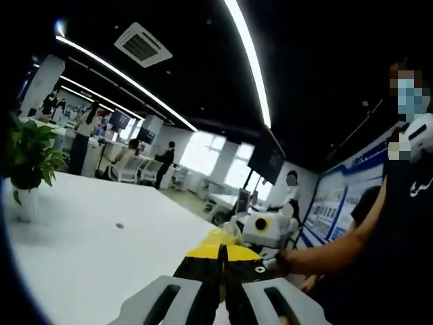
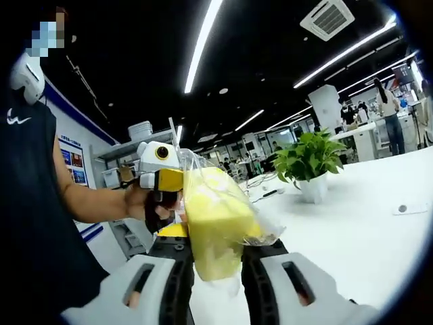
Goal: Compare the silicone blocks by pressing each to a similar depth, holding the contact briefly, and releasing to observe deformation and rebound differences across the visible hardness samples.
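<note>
A yellow silicone block (image 2: 211, 220) in a clear plastic bag (image 2: 260, 230) is held up above the white table. My right gripper (image 2: 215, 256) is shut on it from both sides, low on the block. My left gripper (image 2: 169, 180) comes in from the left in a person's hand, its yellow tip against the bag's upper corner. In the left gripper view my left gripper (image 1: 222, 249) has its jaws together, with a bit of the yellow bag (image 1: 220, 235) right at their tips. The right gripper (image 1: 264, 230) shows just beyond. Other hardness samples are out of sight.
A white table (image 1: 88, 244) spreads below, with a potted plant (image 1: 27, 162) in a white pot and a small round disc (image 1: 120, 225). A person in a dark shirt (image 2: 30, 203) stands close at the side. Desks and people fill the far room.
</note>
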